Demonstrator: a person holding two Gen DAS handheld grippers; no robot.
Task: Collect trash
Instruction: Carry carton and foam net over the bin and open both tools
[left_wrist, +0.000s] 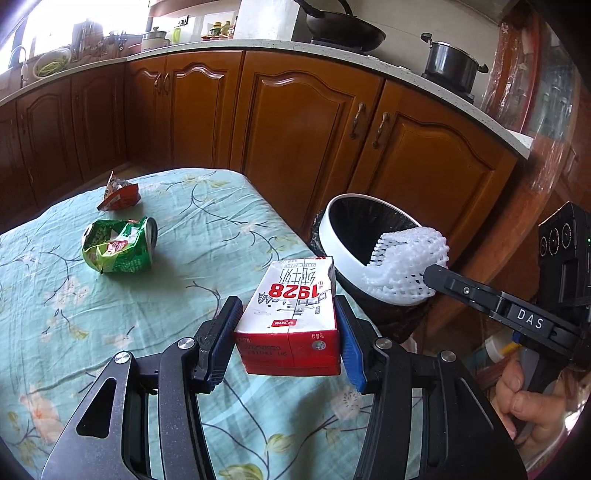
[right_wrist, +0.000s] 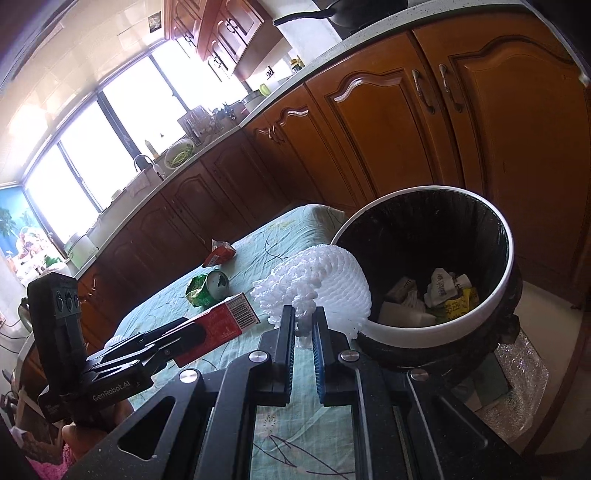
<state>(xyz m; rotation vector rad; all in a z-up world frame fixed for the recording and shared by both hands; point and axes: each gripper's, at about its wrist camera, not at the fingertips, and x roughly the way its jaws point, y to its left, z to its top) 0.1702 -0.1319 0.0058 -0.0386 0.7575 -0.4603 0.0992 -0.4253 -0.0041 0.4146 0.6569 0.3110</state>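
Note:
My left gripper (left_wrist: 286, 328) is shut on a red and white milk carton (left_wrist: 291, 314) and holds it above the table's right edge; the carton also shows in the right wrist view (right_wrist: 221, 323). My right gripper (right_wrist: 303, 325) is shut on a white foam fruit net (right_wrist: 321, 286) and holds it at the near rim of the trash bin (right_wrist: 506, 236). The net also shows in the left wrist view (left_wrist: 402, 262), over the bin's rim (left_wrist: 332, 240). The bin has a black liner and holds several pieces of trash. A green wrapper with a crushed can (left_wrist: 118, 245) and a red snack packet (left_wrist: 120, 194) lie on the table.
The table has a teal floral cloth (left_wrist: 184, 295). Wooden kitchen cabinets (left_wrist: 295, 122) stand behind the table and bin, close to both. A pot (left_wrist: 450, 64) and a wok (left_wrist: 343, 27) sit on the counter. The bin stands off the table's right edge.

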